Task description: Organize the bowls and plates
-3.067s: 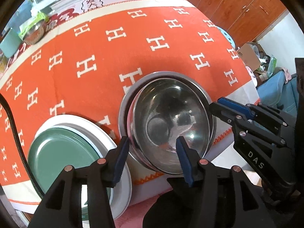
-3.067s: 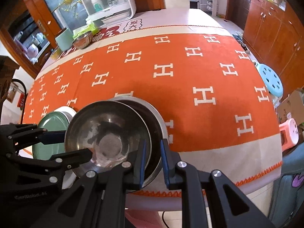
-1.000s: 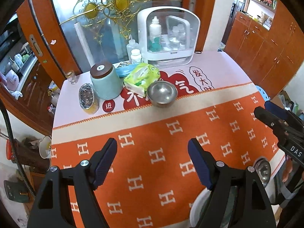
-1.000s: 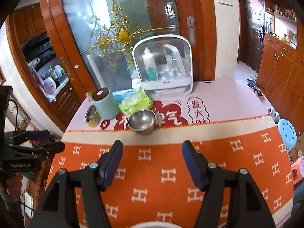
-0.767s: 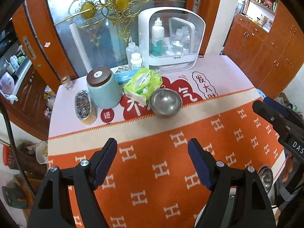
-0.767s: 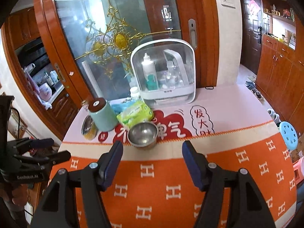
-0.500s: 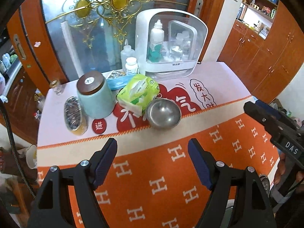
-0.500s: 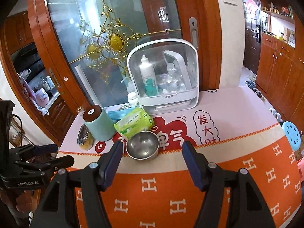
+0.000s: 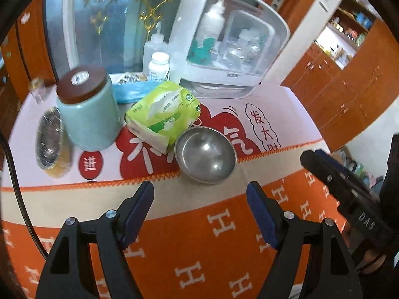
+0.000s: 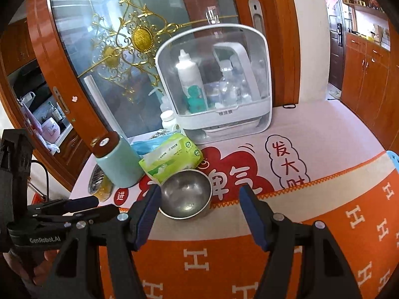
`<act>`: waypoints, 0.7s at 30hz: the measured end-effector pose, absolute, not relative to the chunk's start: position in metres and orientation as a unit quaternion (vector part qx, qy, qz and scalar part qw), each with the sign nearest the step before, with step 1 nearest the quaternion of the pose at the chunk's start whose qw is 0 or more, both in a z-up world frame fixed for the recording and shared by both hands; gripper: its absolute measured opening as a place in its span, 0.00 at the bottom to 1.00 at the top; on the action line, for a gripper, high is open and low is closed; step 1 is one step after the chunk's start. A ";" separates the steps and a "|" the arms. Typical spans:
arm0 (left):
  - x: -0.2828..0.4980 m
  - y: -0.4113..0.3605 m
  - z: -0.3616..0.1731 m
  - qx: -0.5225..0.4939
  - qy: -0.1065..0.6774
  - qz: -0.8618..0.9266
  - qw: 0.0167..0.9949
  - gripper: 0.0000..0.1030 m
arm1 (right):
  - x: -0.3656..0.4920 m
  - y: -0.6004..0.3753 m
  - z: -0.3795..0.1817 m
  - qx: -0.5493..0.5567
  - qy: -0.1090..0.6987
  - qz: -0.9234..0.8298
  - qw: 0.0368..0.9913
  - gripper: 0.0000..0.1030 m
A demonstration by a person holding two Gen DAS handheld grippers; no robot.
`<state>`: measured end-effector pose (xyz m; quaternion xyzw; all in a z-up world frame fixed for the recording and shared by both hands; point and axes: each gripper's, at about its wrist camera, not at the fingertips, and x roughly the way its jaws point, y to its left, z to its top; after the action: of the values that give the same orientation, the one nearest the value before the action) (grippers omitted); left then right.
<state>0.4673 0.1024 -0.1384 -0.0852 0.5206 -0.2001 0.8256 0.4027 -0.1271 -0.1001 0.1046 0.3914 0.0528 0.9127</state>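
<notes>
A small steel bowl (image 9: 205, 154) (image 10: 185, 196) stands upright at the far side of the table, on the edge between the orange cloth and the white mat. My left gripper (image 9: 199, 211) is open and empty, its blue pads a short way in front of the bowl. My right gripper (image 10: 198, 214) is open and empty too, and the bowl shows between its fingers, just beyond the tips. The right gripper also shows at the right edge of the left wrist view, and the left gripper at the left edge of the right wrist view.
Behind the bowl lie a green tissue pack (image 9: 164, 114) (image 10: 172, 159), a teal jar with a brown lid (image 9: 87, 112) (image 10: 117, 162), a foil-wrapped thing (image 9: 49, 139) and a white clear-fronted storage box (image 9: 229, 47) (image 10: 219, 87). The orange H-patterned cloth (image 9: 199, 249) covers the near table.
Both grippers have moved forward and down toward the far side of the table, so the small bowl looms larger and closer. The stacked bowls and plates seen earlier have left view.
</notes>
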 end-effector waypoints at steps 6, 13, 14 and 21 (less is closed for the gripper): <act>0.487 0.106 -0.180 -0.145 0.532 -0.190 0.813 0.73 | 0.420 -0.125 -0.139 0.114 0.400 0.052 0.908 0.63; 0.505 0.101 -0.224 -0.165 0.550 -0.169 0.801 0.73 | 0.437 -0.121 -0.179 0.123 0.413 0.049 0.901 0.63; 0.507 0.100 -0.229 -0.166 0.551 -0.168 0.801 0.73 | 0.438 -0.121 -0.183 0.125 0.415 0.047 0.900 0.63; 0.514 0.093 -0.250 -0.168 0.554 -0.179 0.795 0.73 | 0.444 -0.123 -0.206 0.148 0.423 0.045 0.893 0.63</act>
<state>0.5139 0.0927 -0.2500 -0.1682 0.5542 -0.1793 0.7952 0.4440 -0.1229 -0.2059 0.1480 0.4232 0.0453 0.8927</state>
